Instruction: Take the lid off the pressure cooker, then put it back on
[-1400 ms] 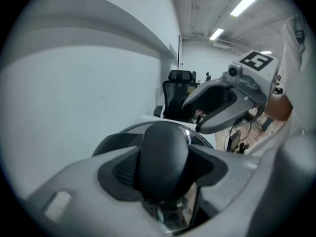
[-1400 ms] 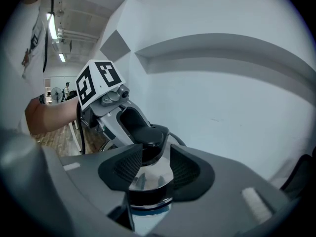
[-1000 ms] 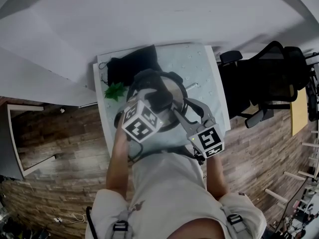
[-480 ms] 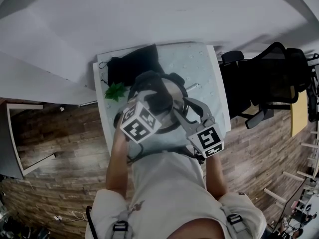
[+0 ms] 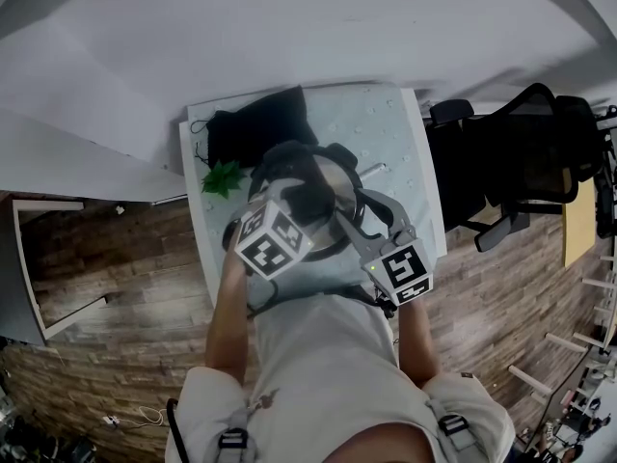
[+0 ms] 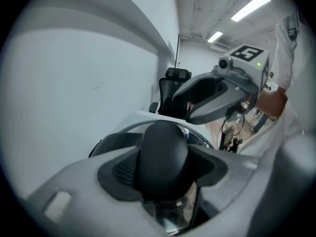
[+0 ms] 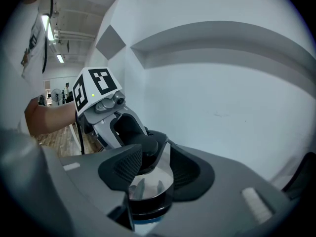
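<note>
Lid [image 5: 343, 179] sits on the cooker [image 5: 333, 245], mid-table [image 5: 386, 123]. Left gripper [image 6: 165, 172] is clamped on the knob [image 6: 163, 142], a smooth, rounded black plastic dome that fills its ribbed pads. Right gripper [image 7: 150, 174] straddles the cooker's near edge, polished steel over a black band. Its jaws stand apart, and whether the pads bear on it is unclear from here. Recommended: brace the body firmly, twist the knob to free the lock, then lift straight. Smooth plastic may slip.

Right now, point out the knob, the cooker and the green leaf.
knob [image 6: 163, 157]: left gripper view, its rounded top.
cooker [image 7: 150, 179]: right gripper view, its shiny metal part.
leaf [image 5: 224, 176]: head view, middle of the leaves.
</note>
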A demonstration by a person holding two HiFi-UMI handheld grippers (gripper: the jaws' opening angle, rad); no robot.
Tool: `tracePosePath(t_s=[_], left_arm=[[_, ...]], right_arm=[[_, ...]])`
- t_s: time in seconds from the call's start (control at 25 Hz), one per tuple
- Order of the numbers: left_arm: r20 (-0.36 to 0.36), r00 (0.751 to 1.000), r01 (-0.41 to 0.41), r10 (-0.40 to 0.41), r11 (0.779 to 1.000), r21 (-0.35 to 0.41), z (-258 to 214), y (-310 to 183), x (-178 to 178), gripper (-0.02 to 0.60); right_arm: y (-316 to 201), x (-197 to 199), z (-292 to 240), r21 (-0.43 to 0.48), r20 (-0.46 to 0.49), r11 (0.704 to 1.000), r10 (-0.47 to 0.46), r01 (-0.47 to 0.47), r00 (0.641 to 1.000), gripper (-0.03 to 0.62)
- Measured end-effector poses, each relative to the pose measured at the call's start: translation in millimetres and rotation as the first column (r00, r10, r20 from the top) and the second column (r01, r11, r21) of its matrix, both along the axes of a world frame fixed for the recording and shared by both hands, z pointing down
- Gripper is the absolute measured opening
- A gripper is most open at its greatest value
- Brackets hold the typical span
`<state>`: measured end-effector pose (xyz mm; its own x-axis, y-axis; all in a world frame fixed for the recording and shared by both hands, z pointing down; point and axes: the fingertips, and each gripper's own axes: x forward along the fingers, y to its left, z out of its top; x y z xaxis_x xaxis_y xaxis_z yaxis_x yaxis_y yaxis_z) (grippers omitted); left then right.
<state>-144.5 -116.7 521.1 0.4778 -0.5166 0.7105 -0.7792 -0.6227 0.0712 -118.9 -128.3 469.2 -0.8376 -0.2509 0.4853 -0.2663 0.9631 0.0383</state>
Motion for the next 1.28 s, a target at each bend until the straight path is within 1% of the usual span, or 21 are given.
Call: tracePosePath(t_s=[0.16,0.36,0.52,0.88,1.08,1.28], left_arm=[[0.007,1.000,0.014,-0.014,1.000,-0.003,10.0,-2.2,2.7,0.275],[0.003,1.000,0.020,-0.020,1.000,0.002,10.7,-3.6,2.8,0.276],[0.004,0.999,0.045,-0.045,0.999,0.004,9.4,-3.5,2.7,0.276],[0.010,0.989,0.150,-0.150,0.989,-0.007,10.3,-5.0,-0.1,0.276],[0.013,0.975,0.222,-0.222,0.975,-0.006,10.6,-6.0,-2.2,0.276],[0.011,0.957,0.291,-0.291,0.957,-0.002,10.4,-7.3,-4.6,0.276]], right_arm=[[0.1,-2.7,1.1,-0.002,0.003,1.000,-0.006,0.006,1.000,0.176],[-1.4,-0.8,2.4,-0.006,0.004,1.000,-0.007,0.007,1.000,0.176],[1.2,-0.5,2.9,-0.009,0.004,1.000,-0.014,0.014,1.000,0.176],[5.0,-0.3,5.3,-0.011,0.005,1.000,-0.026,0.026,1.000,0.176],[6.2,2.2,7.6,-0.013,0.007,1.000,-0.023,0.023,1.000,0.176],[6.2,4.6,10.7,-0.018,0.014,1.000,-0.015,0.015,1.000,0.176]])
